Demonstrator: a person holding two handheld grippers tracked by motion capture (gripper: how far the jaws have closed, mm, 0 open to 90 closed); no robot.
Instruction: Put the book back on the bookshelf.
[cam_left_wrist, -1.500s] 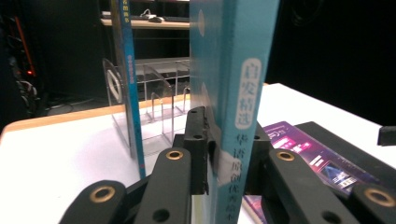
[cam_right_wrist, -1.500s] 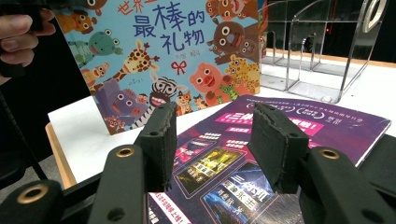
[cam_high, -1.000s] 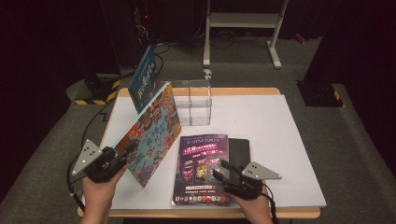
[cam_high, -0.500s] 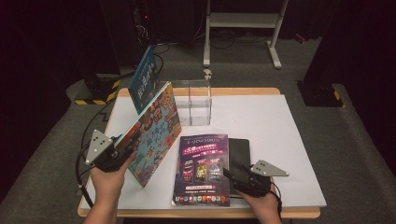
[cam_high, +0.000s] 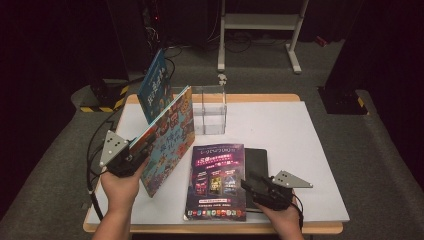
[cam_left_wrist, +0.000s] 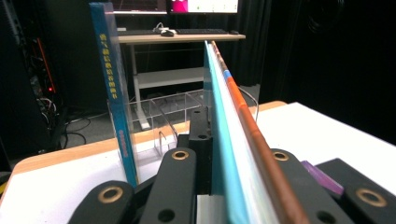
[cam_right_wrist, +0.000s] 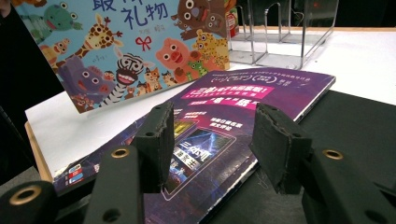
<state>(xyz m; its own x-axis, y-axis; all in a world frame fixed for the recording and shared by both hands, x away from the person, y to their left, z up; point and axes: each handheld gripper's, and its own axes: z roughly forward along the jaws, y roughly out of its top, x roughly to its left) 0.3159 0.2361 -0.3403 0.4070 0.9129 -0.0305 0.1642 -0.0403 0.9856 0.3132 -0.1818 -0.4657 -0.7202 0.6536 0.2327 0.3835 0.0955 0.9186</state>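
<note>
Looking down from the high view, the left gripper (cam_high: 131, 161) pinches the lower edge of a picture book (cam_high: 167, 137) with a busy cartoon cover, holding it tilted on edge over the white table (cam_high: 300, 145). Behind it a blue book (cam_high: 154, 85) stands upright in a clear acrylic rack (cam_high: 210, 110); its yellow characters are too small to read. A purple magazine (cam_high: 216, 182) lies flat at the front of the table, overlapping a black notebook (cam_high: 256, 165); the right gripper (cam_high: 252, 186) hovers over their shared edge.

From the left gripper view, the jaws have just been closing and now press together on the picture book (cam_left_wrist: 233, 154), seen edge-on with teal and orange bands. The blue book (cam_left_wrist: 114, 88) shows yellow Chinese lettering down its spine, blurred past reading.

From the right gripper view, the right gripper (cam_right_wrist: 212, 140) has its jaws spread, nothing between the pads, above the purple magazine (cam_right_wrist: 261, 88), whose pink banners carry white Chinese headlines I cannot make out. The picture book (cam_right_wrist: 135, 46) reads "礼物" above a giraffe, zebra and pig.
</note>
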